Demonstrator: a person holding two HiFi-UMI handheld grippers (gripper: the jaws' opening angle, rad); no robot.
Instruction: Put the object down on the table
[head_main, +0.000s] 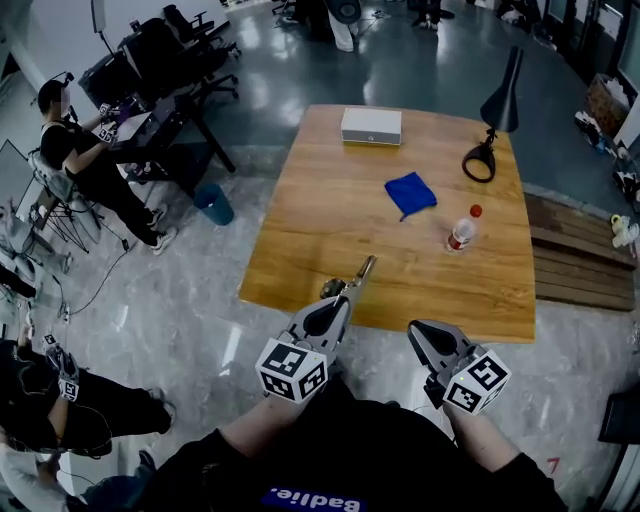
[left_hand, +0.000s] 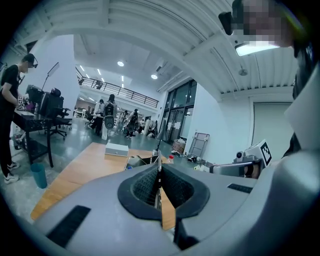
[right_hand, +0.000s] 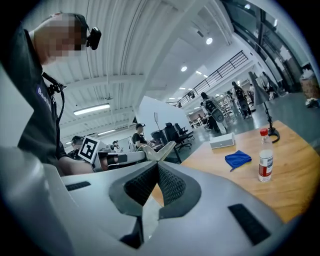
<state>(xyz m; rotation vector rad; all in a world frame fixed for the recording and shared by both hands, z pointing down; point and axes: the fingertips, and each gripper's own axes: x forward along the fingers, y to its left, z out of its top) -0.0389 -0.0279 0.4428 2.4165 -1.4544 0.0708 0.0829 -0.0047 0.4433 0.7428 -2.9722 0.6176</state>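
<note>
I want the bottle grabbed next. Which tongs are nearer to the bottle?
Right. The right tongs are at the table's near edge, almost straight before the bottle; the left tongs, holding a thin metal object, are farther left.

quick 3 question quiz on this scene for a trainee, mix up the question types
1. Multiple choice: what colour is the cap of the bottle? A) red B) blue C) green
2. True or false: the right gripper is shut with nothing between its jaws.
3. One word: which gripper is shut on the thin metal object?
Key: 1 A. 2 true. 3 left, the left gripper.
</note>
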